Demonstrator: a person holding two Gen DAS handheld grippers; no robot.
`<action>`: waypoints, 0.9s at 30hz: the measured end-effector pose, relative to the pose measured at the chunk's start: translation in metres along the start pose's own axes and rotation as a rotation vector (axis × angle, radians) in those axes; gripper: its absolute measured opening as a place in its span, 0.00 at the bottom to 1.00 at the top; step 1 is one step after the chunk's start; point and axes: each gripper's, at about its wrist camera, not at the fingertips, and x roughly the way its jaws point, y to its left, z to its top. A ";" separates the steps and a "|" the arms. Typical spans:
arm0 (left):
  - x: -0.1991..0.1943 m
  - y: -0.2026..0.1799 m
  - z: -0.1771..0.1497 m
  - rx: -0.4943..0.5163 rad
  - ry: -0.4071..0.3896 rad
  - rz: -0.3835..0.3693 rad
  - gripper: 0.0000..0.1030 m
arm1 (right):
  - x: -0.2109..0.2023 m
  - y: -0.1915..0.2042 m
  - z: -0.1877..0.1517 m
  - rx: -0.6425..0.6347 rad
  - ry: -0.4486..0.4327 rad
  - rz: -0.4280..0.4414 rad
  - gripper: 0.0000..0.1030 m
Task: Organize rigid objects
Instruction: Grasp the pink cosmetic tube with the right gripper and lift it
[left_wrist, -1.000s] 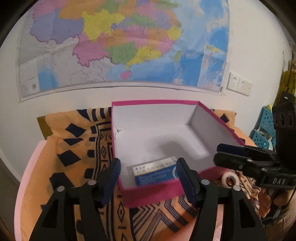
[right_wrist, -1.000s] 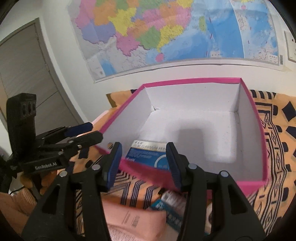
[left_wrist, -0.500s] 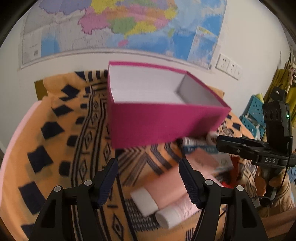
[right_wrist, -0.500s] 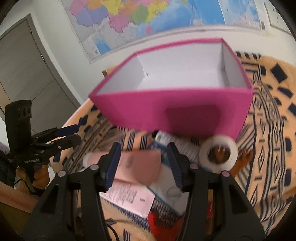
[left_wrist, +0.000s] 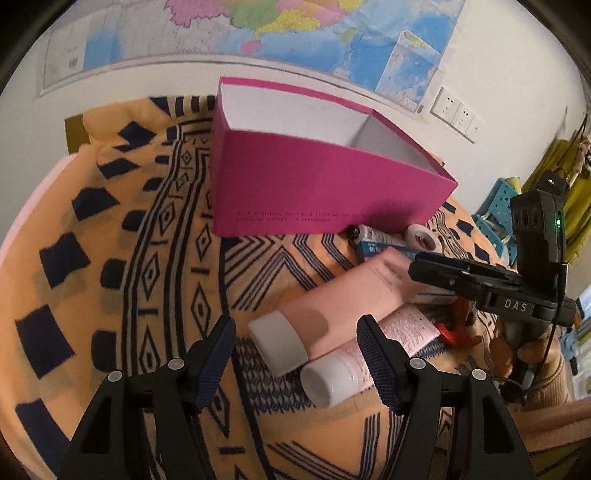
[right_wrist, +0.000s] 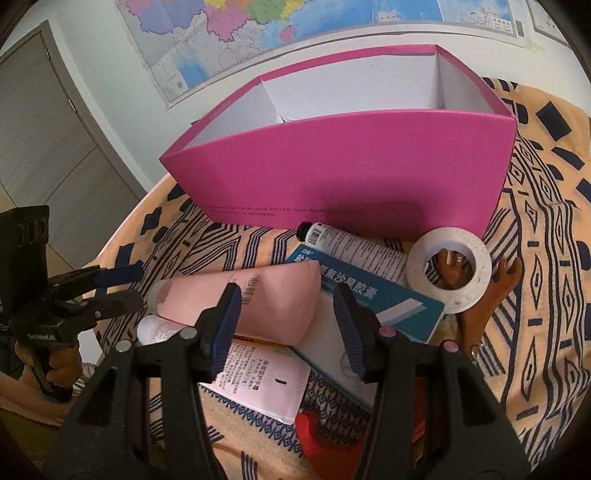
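The open pink box (left_wrist: 314, 192) (right_wrist: 351, 173) stands on the patterned cloth. In front of it lies a pile. A large pink tube (left_wrist: 351, 295) (right_wrist: 273, 295) rests on a smaller pink tube (left_wrist: 369, 354) (right_wrist: 258, 384). My left gripper (left_wrist: 295, 343) is open, with the large tube's white cap (left_wrist: 277, 341) between its fingers and no pad touching it. My right gripper (right_wrist: 286, 306) is open over the tube's flat end. Beside it lie a blue carton (right_wrist: 376, 295), a white tube (right_wrist: 354, 247) and a tape roll (right_wrist: 448, 273).
A red object (right_wrist: 321, 432) and a brown wooden piece (right_wrist: 480, 306) lie at the pile's near and right side. The orange patterned cloth (left_wrist: 110, 277) covers the table. A wall map (left_wrist: 295, 29) hangs behind, and blue baskets (left_wrist: 498, 206) stand at the right.
Both grippers have dropped and tipped down from over the box's inside to the pile in front of it. The blue carton inside the box is hidden by the box's front wall now.
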 end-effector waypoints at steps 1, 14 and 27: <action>0.001 0.001 -0.001 -0.003 0.006 0.001 0.67 | 0.000 0.002 -0.001 -0.001 0.001 0.000 0.52; 0.010 -0.002 -0.011 -0.024 0.054 -0.037 0.57 | 0.010 0.010 -0.003 -0.005 0.016 0.013 0.52; 0.007 -0.007 -0.006 -0.026 0.040 -0.030 0.55 | 0.001 0.015 -0.001 -0.022 -0.014 -0.015 0.52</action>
